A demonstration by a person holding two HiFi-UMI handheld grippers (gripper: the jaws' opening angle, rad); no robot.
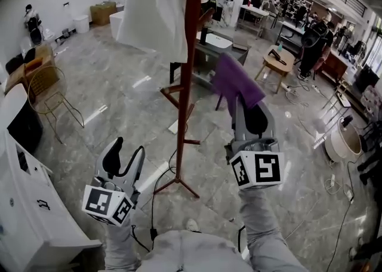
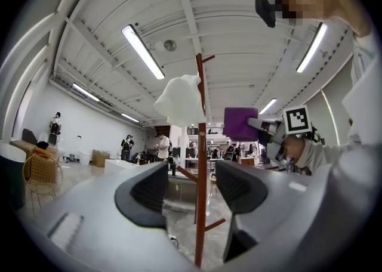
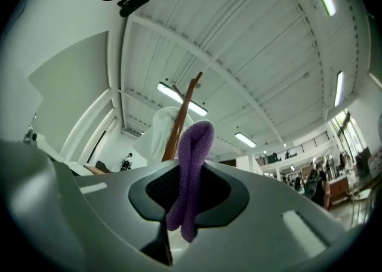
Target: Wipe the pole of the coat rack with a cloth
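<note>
The coat rack's red-brown pole (image 1: pixel 191 56) rises from a legged base on the marble floor, with a white garment (image 1: pixel 154 8) hung near its top. My right gripper (image 1: pixel 246 105) is shut on a folded purple cloth (image 1: pixel 234 82), held just right of the pole and apart from it. In the right gripper view the cloth (image 3: pixel 190 169) is pinched between the jaws, with the pole (image 3: pixel 181 116) behind it. My left gripper (image 1: pixel 126 153) stands open and empty, low and left of the rack's base. In the left gripper view the pole (image 2: pixel 201 157) shows between the jaws of that gripper (image 2: pixel 190 190).
A white cabinet (image 1: pixel 27 205) runs along the left edge, and a gold wire chair (image 1: pixel 51 95) stands beyond it. A black cable (image 1: pixel 161 181) trails across the floor by the rack's feet. Behind the rack are a dark table (image 1: pixel 218 50), a round wooden table (image 1: pixel 279 62) and people.
</note>
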